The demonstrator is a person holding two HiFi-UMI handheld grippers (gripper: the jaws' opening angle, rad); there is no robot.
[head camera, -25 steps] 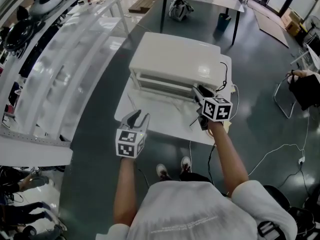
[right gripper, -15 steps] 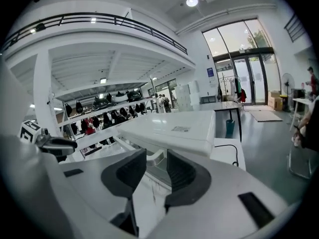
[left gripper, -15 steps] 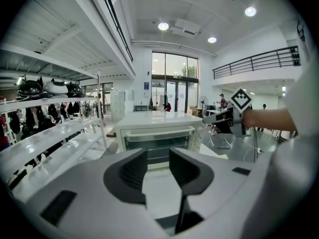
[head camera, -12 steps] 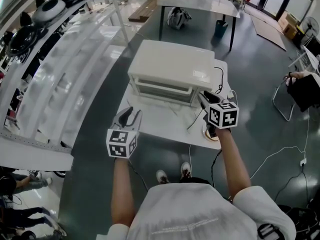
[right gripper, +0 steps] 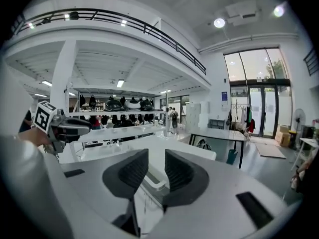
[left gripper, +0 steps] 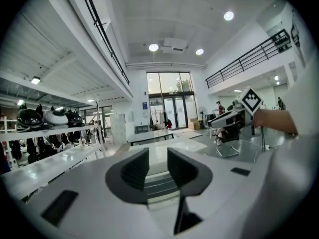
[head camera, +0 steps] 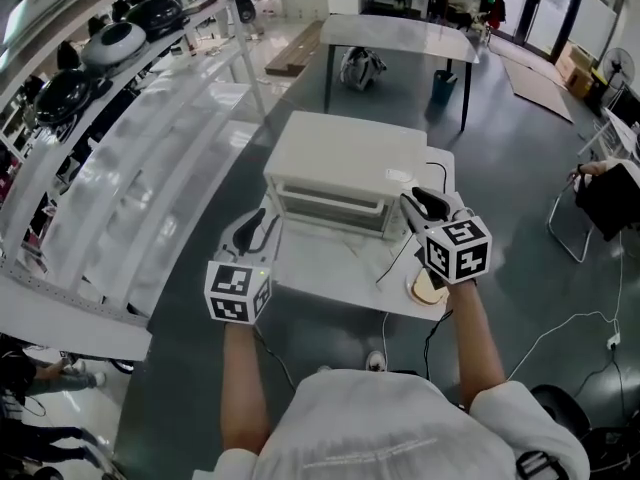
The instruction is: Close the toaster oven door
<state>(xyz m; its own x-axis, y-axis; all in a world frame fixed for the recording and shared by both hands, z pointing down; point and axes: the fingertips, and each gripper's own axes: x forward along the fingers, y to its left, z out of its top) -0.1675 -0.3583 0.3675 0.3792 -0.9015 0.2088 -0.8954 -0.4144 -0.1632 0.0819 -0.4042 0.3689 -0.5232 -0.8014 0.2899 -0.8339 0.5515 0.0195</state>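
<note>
Toaster oven (head camera: 345, 158) stands on a white table (head camera: 330, 273), twelve o'clock from the person. Left gripper (head camera: 258, 226) at its seven o'clock, right gripper (head camera: 425, 206) at four: both empty, jaws apart and closing.

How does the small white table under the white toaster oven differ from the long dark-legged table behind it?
The small table is squarish and bears the toaster oven; the long table is oblong, farther off. The long table's legs show; the small table's are hidden. Both tops are pale.
</note>
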